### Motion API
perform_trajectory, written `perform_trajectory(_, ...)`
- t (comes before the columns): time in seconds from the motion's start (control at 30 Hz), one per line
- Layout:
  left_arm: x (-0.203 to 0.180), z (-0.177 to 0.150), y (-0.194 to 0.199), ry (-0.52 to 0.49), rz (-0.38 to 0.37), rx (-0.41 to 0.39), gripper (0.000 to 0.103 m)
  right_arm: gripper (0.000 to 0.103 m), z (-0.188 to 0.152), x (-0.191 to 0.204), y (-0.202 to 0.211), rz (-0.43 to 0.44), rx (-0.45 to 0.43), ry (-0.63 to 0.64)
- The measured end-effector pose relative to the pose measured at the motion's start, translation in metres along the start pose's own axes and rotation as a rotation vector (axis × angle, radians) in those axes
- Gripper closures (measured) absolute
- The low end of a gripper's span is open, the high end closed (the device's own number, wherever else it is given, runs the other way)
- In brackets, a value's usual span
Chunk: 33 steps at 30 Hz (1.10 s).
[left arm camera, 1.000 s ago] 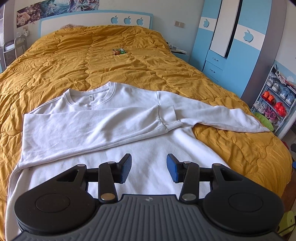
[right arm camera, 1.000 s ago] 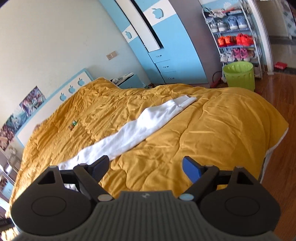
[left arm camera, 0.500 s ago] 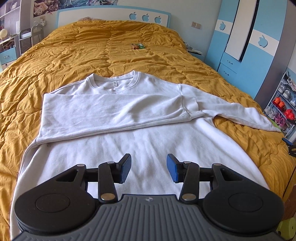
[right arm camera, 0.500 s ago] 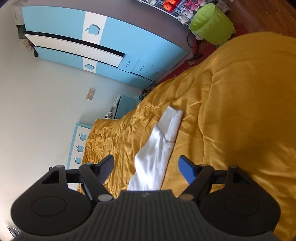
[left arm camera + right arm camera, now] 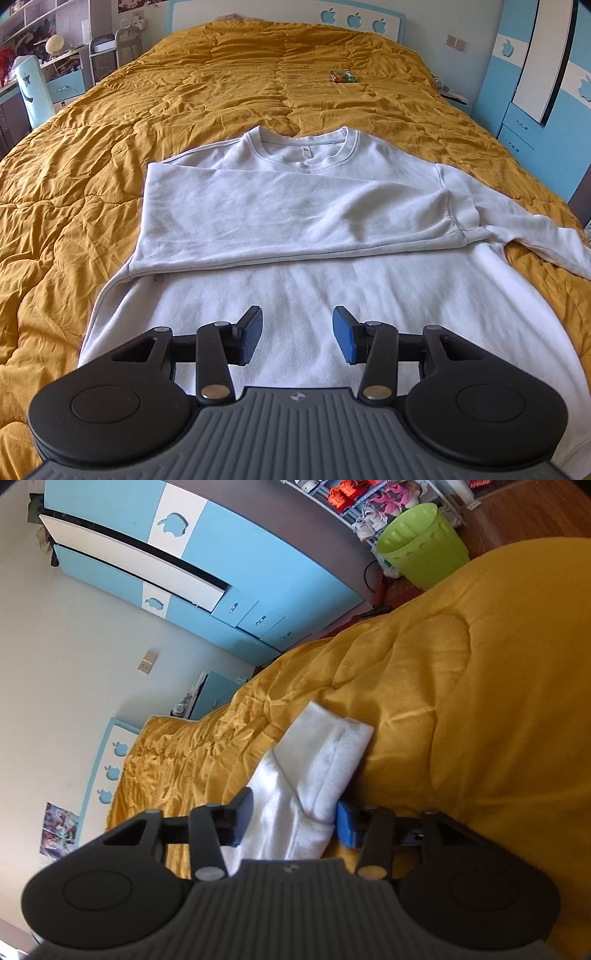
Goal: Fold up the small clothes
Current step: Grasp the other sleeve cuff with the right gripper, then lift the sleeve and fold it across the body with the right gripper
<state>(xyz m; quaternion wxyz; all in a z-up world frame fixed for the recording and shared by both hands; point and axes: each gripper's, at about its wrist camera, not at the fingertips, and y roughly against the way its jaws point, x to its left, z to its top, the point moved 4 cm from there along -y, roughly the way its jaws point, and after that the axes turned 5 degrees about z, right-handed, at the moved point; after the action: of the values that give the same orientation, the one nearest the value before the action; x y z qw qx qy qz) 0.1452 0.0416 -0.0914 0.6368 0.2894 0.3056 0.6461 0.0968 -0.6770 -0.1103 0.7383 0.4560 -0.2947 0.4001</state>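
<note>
- The white sweatshirt (image 5: 325, 236) is lying flat on the mustard quilt (image 5: 110, 155), toward the bed's foot edge, one sleeve already folded across the chest.
- The right gripper (image 5: 291, 821) is straddling the outstretched sleeve's cuff (image 5: 325, 760), fingers spread around the fabric, not yet pinching.
- The left gripper (image 5: 297, 339) is hovering over the hem, fingers spread, holding nothing.
- Best approach, I'd say: pinch both layers near the cuff (not just one), then carry it straight across.
</note>
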Motion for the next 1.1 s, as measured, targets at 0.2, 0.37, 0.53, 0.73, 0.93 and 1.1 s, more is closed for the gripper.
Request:
perform_trajectory(0.2,0.004,0.000,0.001,-0.004,0.031,-0.023,0.051,0.094,0.001,0.011,-0.006,-0.044,0.040,0.175)
perform_trajectory(0.37,0.008,0.001,0.004,0.013,0.018,-0.022,0.051,0.096,0.011,0.031,0.018,0.056,0.014,0.193)
perform_trajectory(0.53,0.019,0.001,0.016,0.046,0.005,-0.051,0.051,0.096,0.013,0.074,0.049,0.193,0.020,0.210)
perform_trajectory(0.73,0.036,-0.002,0.027,0.095,-0.009,-0.054,0.051,0.100,0.007,0.150,0.090,0.311,0.007,0.329)
perform_trajectory(0.93,0.056,-0.006,0.034,0.130,0.009,-0.037,0.051,0.101,-0.018,0.233,0.131,0.413,0.009,0.427)
perform_trajectory(1.1,0.081,-0.013,0.037,0.204,0.028,-0.007,0.051,0.101,-0.059,0.304,0.164,0.504,0.035,0.550)
